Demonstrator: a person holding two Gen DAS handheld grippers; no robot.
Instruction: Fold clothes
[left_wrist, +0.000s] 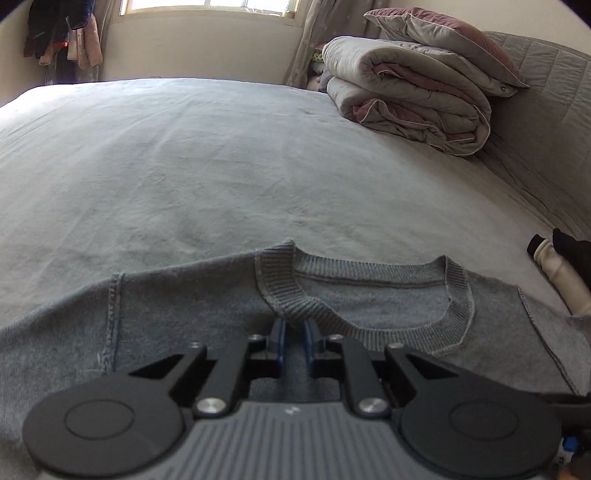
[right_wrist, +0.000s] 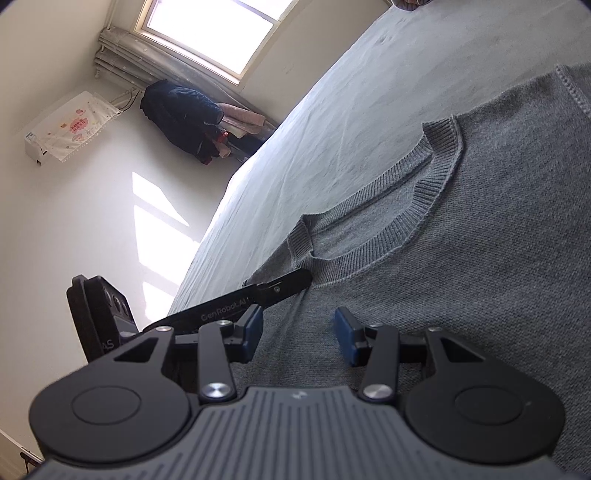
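Grey sweatshirt (left_wrist: 388, 306) lies flat on the bed (left_wrist: 221, 166), neck end toward the window side, ribbed crew collar (left_wrist: 369, 295) open in a wide loop; fabric is a heathered grey knit with raised stitched shoulder seams, one seam (left_wrist: 114, 317) at my left, another at the right shoulder. My left gripper (left_wrist: 294, 332) has its blue-padded fingers nearly together at the near rim of the collar, with collar rib bunched up between the tips, so I read it as pinching the collar. My right gripper (right_wrist: 299, 332) hangs over the chest area with its jaws spread wide, blue pads (right_wrist: 345, 332) clear of each other and nothing between them; the cloth is just below. In the right wrist view the left gripper's black finger reaches in from the side to the collar edge (right_wrist: 306, 251). Sweatshirt sits at the near edge of the bed; beyond the collar the grey sheet runs wide and mostly smooth up to the far side. Folded quilt stack (left_wrist: 413, 99) with a pillow on top sits at the far right corner against the padded headboard (left_wrist: 546, 122), well apart from the shirt. A cream and black item (left_wrist: 557, 266) lies just beside the right shoulder. Left bed edge drops to white floor (right_wrist: 92, 221); hanging clothes (right_wrist: 184, 118) under the window (right_wrist: 218, 33).
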